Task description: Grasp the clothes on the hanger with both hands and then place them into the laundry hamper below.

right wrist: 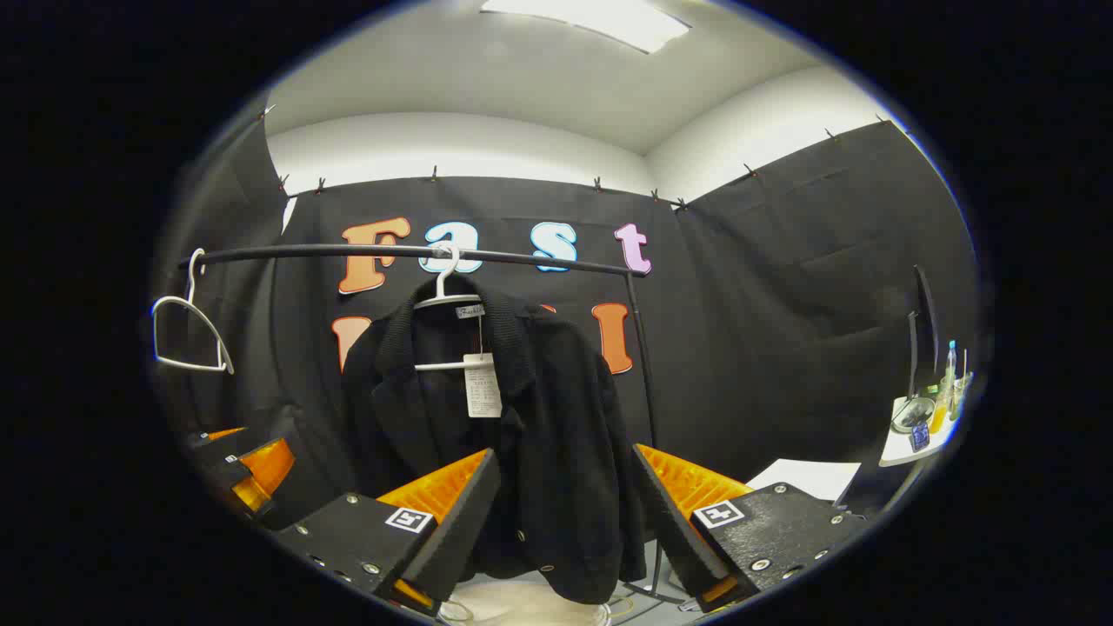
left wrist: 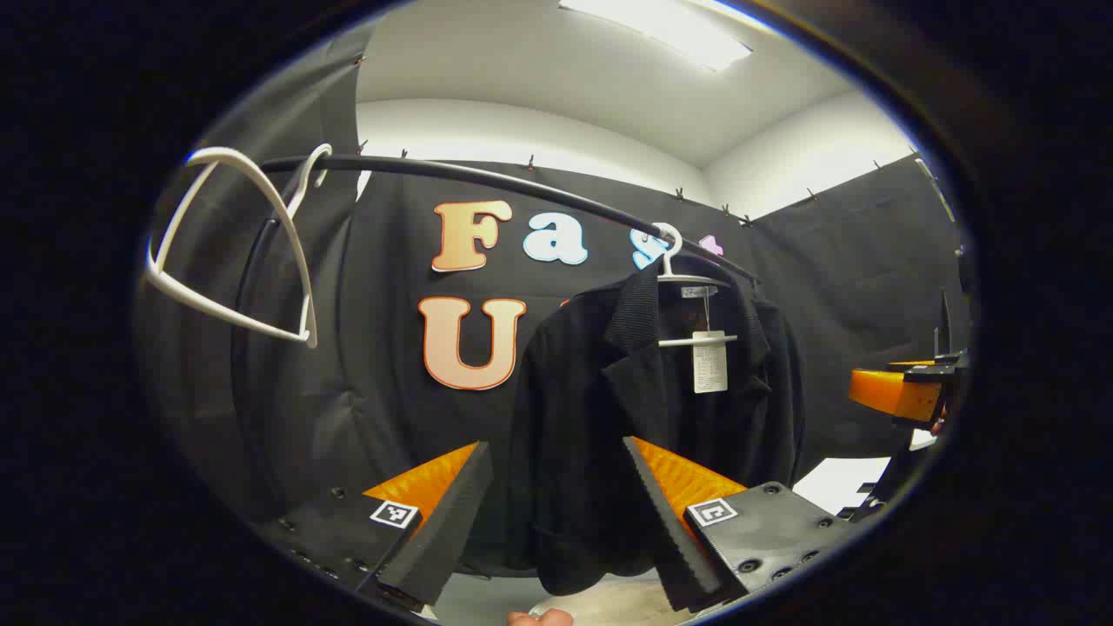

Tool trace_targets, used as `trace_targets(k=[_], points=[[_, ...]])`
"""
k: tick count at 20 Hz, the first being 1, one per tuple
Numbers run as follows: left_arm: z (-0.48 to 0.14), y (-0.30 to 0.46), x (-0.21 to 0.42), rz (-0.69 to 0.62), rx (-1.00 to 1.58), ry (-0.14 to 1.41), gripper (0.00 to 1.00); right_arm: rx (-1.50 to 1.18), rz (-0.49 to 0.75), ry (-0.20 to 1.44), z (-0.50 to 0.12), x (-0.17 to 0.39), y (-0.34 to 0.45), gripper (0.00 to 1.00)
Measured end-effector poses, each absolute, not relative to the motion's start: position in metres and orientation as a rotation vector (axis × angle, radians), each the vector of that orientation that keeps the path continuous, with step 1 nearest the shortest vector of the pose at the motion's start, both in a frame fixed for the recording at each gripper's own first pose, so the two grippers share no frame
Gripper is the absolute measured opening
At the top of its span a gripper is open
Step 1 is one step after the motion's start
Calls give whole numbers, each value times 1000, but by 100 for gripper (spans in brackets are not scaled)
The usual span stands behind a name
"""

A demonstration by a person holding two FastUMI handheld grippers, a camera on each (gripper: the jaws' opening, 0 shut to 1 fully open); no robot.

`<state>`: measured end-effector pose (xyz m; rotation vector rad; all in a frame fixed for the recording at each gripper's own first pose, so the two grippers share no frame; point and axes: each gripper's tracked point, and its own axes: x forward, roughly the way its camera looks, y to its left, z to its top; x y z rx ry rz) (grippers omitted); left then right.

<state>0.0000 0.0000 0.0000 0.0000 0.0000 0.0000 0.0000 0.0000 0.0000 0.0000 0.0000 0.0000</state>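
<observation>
The black jacket (left wrist: 643,409) hangs on its white hanger (left wrist: 687,278) ahead of both wide-open, empty hand-held grippers: left hand-held gripper (left wrist: 556,522), right hand-held gripper (right wrist: 565,530).

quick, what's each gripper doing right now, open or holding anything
Left gripper: open, holding nothing, jaws spread short of the black knitted jacket on its white plastic hanger.
Right gripper: open, holding nothing, facing the same jacket.

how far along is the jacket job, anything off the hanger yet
Nothing is done yet: the black jacket hangs on its white hanger on the rail. In hand: the left hand-held gripper and right hand-held gripper are both open, facing the jacket. Left: grasp it, lift it off, and lower it into the hamper below.
</observation>
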Motion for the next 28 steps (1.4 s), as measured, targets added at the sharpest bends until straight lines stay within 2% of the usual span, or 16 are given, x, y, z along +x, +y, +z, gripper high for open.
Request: trace_targets(k=[1, 2, 5, 7, 16, 17, 19, 20, 22, 23, 24, 25, 28], points=[[3, 1, 2, 4, -14, -12, 97, -8, -3, -9, 3, 0, -2, 87], [5, 5, 1, 19, -14, -11, 99, -11, -4, -1, 2, 0, -2, 93], [15, 11, -3, 29, -2, -43, 100, -34, 6, -16, 2, -1, 1, 93], [15, 13, -8, 34, 5, -39, 93, -50, 19, 0, -6, -2, 6, 93], [-1, 15, -17, 68, -47, 8, 96, -86, 52, 30, -21, -18, 8, 93], [-1, 16, -17, 72, -39, 10, 100, -82, 51, 36, -22, -19, 6, 93], [3, 16, -18, 77, -24, 5, 96, -75, 48, 42, -23, -19, 2, 93], [5, 16, -17, 74, -23, -1, 100, -72, 45, 41, -22, -19, 1, 93], [6, 11, -20, 67, -27, -8, 100, -70, 43, 43, -23, -20, 1, 93], [4, 11, -21, 68, -28, -6, 96, -70, 46, 43, -24, -17, 0, 93], [4, 10, -21, 68, -30, -3, 99, -72, 48, 45, -26, -16, 2, 93], [3, 9, -21, 64, -32, -1, 96, -72, 55, 46, -27, -13, 5, 93], [1, 12, -23, 69, -30, 3, 96, -60, 97, 52, -31, 8, 21, 93]])
